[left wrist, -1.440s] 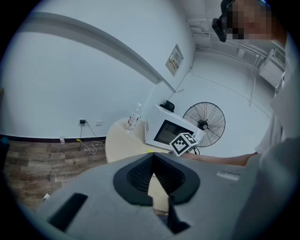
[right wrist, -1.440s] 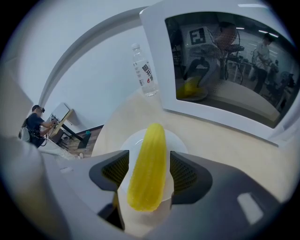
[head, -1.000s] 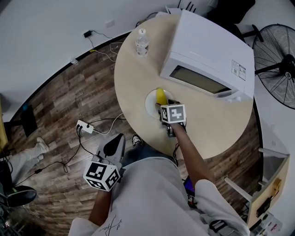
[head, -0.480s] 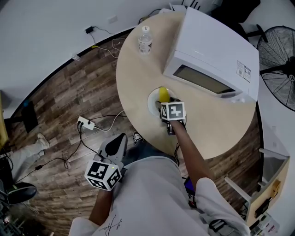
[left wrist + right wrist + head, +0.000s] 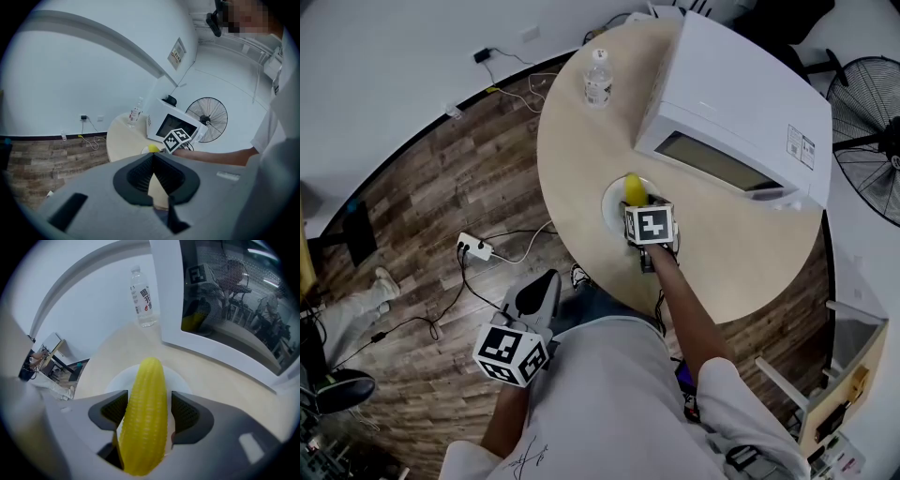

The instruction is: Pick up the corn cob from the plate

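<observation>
A yellow corn cob (image 5: 145, 413) lies on a small white plate (image 5: 117, 380) on the round wooden table (image 5: 581, 159), in front of the microwave. My right gripper (image 5: 149, 411) points steeply down over the plate with the cob between its jaws. They have just been closing a little, but a narrow gap still shows beside the right pad (image 5: 187, 411). In the head view the marker cube covers most of the cob (image 5: 632, 190) and the plate (image 5: 611, 202). My left gripper (image 5: 542, 286) hangs off the table over the floor, jaws together and empty.
A white microwave (image 5: 741, 103) stands just behind the plate with its door shut. A water bottle (image 5: 598, 80) stands at the table's far edge. A fan (image 5: 867, 84) is to the right, and a power strip (image 5: 476, 248) with cables lies on the wood floor.
The head view has shifted slightly. Both grippers keep about the same places, and the cob still lies on the plate.
</observation>
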### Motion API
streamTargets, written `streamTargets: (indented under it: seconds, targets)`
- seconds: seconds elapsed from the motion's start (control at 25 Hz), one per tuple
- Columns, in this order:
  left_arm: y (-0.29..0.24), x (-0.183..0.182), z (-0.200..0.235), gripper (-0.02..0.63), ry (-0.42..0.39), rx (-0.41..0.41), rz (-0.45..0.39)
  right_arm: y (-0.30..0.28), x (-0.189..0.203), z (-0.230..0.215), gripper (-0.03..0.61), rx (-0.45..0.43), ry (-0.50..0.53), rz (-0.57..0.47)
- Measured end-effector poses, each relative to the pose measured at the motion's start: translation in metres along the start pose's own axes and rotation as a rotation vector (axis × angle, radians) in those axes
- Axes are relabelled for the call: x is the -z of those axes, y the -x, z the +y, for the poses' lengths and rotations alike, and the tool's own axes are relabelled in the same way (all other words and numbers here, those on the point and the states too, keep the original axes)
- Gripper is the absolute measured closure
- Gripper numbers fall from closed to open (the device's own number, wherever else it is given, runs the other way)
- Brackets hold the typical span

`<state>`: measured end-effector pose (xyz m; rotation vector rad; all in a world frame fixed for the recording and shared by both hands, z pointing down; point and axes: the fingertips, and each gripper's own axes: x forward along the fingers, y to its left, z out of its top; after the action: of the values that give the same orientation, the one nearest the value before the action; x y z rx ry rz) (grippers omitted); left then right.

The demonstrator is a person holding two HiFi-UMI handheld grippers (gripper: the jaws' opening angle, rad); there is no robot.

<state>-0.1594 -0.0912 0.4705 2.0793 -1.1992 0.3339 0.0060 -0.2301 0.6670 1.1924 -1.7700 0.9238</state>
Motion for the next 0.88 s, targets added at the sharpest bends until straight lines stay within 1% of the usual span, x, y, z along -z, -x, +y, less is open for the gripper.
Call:
streamTargets:
  seconds: [0.12, 0.16, 0.88]
  targets:
    - [0.0004, -0.0012, 0.0021, 0.620, 0.001, -0.001, -0.002, -0.0002, -0.0004, 0.0009, 0.285, 0.004, 0.006, 0.009]
    - [0.0004, -0.0016, 0.0026, 0.620, 0.000, -0.002, -0.003, -0.0004, -0.0008, 0.0012, 0.307, 0.004, 0.007, 0.011]
    - [0.0097, -0.0023, 0.0059, 0.620, 0.000, -0.001, -0.022, 0.0040, 0.0029, 0.0003, 0.310, 0.018, 0.002, 0.023]
